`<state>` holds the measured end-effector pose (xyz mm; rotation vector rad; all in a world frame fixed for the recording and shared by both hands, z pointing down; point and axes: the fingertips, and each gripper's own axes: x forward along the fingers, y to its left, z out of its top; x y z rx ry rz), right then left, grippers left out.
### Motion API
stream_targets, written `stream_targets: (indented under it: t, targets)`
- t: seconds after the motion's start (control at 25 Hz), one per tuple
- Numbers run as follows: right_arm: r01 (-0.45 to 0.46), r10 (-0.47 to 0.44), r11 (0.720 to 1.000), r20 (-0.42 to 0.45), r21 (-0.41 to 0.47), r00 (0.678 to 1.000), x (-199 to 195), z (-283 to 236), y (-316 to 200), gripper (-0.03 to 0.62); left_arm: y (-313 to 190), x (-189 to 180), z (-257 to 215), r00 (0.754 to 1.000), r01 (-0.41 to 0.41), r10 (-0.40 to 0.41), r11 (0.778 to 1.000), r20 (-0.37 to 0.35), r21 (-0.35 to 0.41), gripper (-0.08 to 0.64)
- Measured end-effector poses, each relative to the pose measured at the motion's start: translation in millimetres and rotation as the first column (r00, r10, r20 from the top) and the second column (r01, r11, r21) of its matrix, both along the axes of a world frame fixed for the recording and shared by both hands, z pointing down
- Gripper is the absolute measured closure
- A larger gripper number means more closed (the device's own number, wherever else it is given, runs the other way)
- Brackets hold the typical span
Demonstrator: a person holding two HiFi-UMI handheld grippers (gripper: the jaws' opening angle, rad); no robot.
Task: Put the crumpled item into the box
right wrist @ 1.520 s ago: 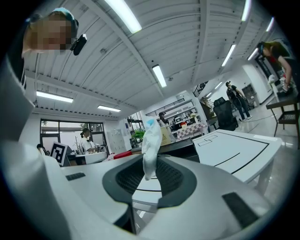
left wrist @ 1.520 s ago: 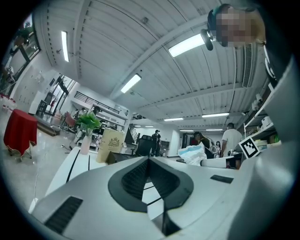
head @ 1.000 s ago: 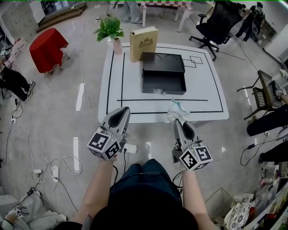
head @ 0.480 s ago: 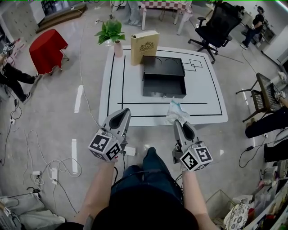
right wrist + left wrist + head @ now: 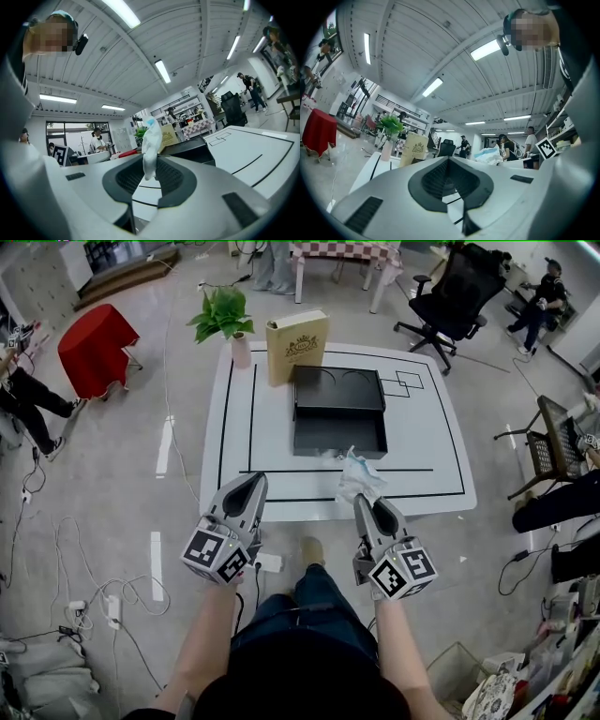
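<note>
My right gripper (image 5: 362,501) is shut on a crumpled white and pale-blue item (image 5: 358,474), held up over the near part of the white table (image 5: 422,442). In the right gripper view the crumpled item (image 5: 151,139) stands up from between the jaws of the right gripper (image 5: 151,165). A black box (image 5: 339,413) lies open at the table's middle, farther off than the item. My left gripper (image 5: 251,482) is shut and empty, low at the table's near left edge. In the left gripper view the left gripper (image 5: 449,159) points at the table, with the item (image 5: 490,154) to its right.
A tan book (image 5: 296,345) stands upright behind the box, beside a potted plant (image 5: 220,315). On the floor are a red-draped stool (image 5: 94,338) at the left, cables (image 5: 103,587), a black office chair (image 5: 459,282) at the back and a chair (image 5: 553,442) at the right.
Both grippers have moved forward towards the table. The crumpled item has gone from over the table's front edge to over its near part, still held.
</note>
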<state>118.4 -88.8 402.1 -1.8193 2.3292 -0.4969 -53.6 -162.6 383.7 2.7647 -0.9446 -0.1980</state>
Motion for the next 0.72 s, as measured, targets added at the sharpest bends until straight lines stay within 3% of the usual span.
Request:
stream_targets:
  t: [0.72]
  targets:
    - [0.037,-0.037,0.998,0.009,-0.057,0.999,65.0,23.7,-97.5,0.522,-88.6,59.5,33.3,0.998,0.058,-0.056,0.996,0.043,-0.066,0.558]
